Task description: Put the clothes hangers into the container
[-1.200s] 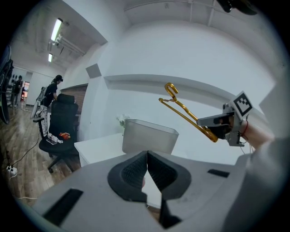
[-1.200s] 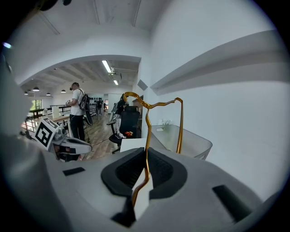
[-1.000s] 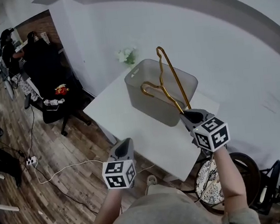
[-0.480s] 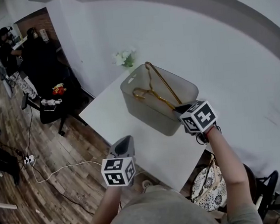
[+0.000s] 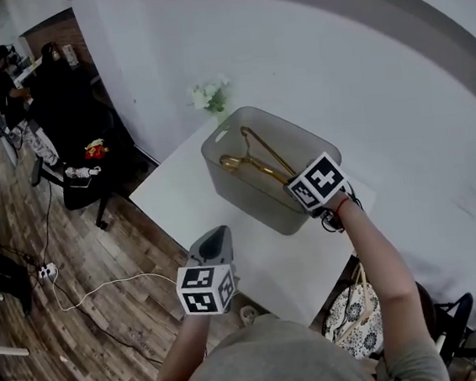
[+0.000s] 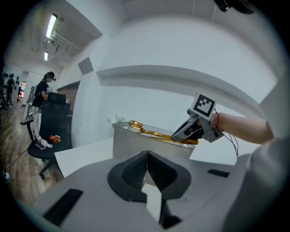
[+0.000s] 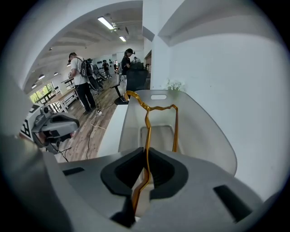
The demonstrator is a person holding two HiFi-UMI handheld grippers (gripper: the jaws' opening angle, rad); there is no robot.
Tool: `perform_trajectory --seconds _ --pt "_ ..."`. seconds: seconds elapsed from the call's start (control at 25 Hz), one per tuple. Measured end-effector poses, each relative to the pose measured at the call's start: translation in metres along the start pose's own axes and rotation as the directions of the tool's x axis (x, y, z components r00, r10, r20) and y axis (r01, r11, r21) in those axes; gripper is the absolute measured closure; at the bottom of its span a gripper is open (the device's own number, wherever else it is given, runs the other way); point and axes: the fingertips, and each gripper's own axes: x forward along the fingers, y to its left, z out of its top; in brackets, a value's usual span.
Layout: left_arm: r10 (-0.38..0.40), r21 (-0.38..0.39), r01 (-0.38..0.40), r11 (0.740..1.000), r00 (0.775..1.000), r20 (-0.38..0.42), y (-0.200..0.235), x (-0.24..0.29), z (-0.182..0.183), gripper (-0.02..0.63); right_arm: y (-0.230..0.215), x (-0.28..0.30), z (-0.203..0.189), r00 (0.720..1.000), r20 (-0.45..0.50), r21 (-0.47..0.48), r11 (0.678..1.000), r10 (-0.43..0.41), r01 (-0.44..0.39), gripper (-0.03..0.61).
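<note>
Right gripper (image 5: 295,184) has come down since a second ago. Gold wire hanger (image 5: 250,160), then held steeply above the translucent grey container (image 5: 248,201), now lies low and nearly level across its open top. Jaws clamped on the hanger's lower wire, which runs straight out between them. Hook end points toward the far rim by the handle slot; contact with the rim cannot be told. Container stands on the white table (image 5: 184,204), small flower plant (image 5: 213,95) beyond it. Left gripper (image 5: 213,240) hovers by the table's near edge, wood floor (image 5: 83,328) below; jaws together, nothing between them.
</note>
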Motion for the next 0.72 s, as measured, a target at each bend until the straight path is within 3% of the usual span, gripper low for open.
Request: perform_trajectory --seconds 0.36,0.72 --pt "-0.004 -0.015 0.004 1.000 1.000 -0.013 0.003 0.007 -0.006 0.607 -0.007 0.026 -0.007 0.996 -0.087 -0.030 0.999 -0.031 0.028 0.531" --pt "0.003 -0.011 -0.003 1.000 1.000 -0.019 0.012 -0.002 -0.007 0.607 -0.009 0.026 -0.005 0.992 -0.063 -0.064 0.993 -0.106 0.102 0.517"
